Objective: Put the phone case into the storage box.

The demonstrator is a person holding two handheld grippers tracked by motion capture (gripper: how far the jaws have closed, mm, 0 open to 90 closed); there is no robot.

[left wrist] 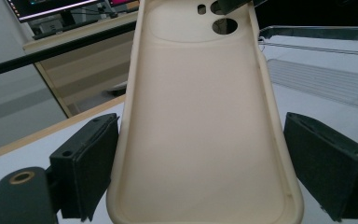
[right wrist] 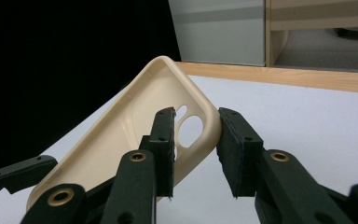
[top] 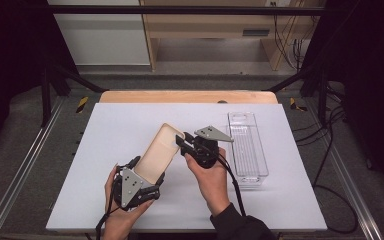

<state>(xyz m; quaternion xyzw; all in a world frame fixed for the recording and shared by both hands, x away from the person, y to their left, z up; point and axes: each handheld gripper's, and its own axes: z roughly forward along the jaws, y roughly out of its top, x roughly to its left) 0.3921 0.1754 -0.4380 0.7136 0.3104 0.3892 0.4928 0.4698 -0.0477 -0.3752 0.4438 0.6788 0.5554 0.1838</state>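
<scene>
1. Table (top: 130, 125): white top with a wooden far edge. All items lie or are held over its middle and right part.
2. Clear plastic tray (top: 247, 145): long and narrow, resting on the table's right side, just beside the right gripper and apart from the case.
3. Phone case (top: 159, 150): cream-coloured, held up off the table between the two grippers, tilted with its camera-cutout end away from the person and its open inner face showing in both gripper views.
4. Left gripper (top: 147, 176): its jaws stand wide, one against each long side of the case's near end; the case is clamped across its width. The left hand (top: 117, 210) holds the gripper low, near the table's front edge.
5. Right gripper (top: 181, 142): its jaws straddle the side rim of the case at the cutout end, one inside, one outside. The outer pad touches the rim; whether the inner pad presses I cannot tell. The right hand (top: 211, 180) holds it.
</scene>
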